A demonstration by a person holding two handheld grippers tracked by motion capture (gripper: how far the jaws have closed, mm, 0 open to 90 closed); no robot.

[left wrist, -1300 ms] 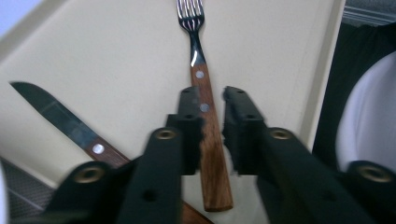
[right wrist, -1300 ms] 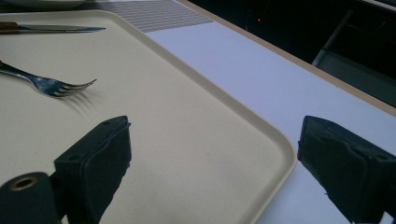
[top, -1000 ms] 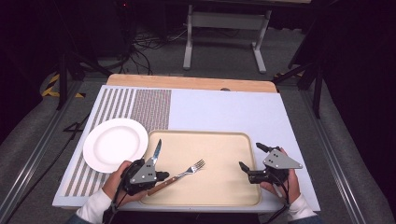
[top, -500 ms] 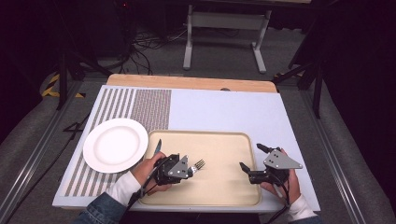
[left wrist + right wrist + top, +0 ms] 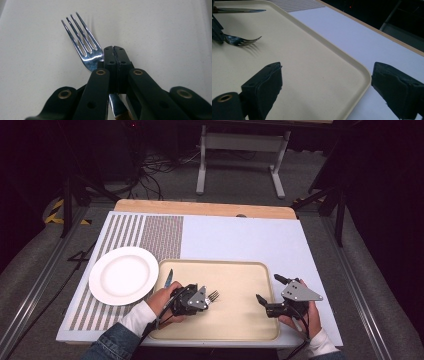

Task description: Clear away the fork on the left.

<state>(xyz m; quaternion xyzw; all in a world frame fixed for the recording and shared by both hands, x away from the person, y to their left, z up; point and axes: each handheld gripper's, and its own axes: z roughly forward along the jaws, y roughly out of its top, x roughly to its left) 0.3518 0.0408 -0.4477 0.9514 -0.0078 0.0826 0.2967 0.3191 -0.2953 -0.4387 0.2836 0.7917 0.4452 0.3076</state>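
Observation:
A steel fork (image 5: 214,295) lies on the beige tray (image 5: 240,275), tines pointing right and away. My left gripper (image 5: 205,298) sits low over the fork's neck, jaws shut against each other. In the left gripper view the closed tips (image 5: 115,48) rest just right of the fork head (image 5: 85,47), and the handle runs under them. My right gripper (image 5: 267,287) hovers open at the tray's right end. In the right gripper view its jaws (image 5: 325,72) straddle the tray rim (image 5: 362,72), with the fork (image 5: 240,41) far off.
A white plate (image 5: 123,275) rests on the striped mat left of the tray. A knife (image 5: 168,277) lies by the tray's left rim, also the knife (image 5: 239,10) in the right gripper view. The pale blue table top (image 5: 240,237) extends behind the tray.
My left gripper has slid right along the tray, from the fork's handle end to over its neck. The fork and the right gripper have stayed put.

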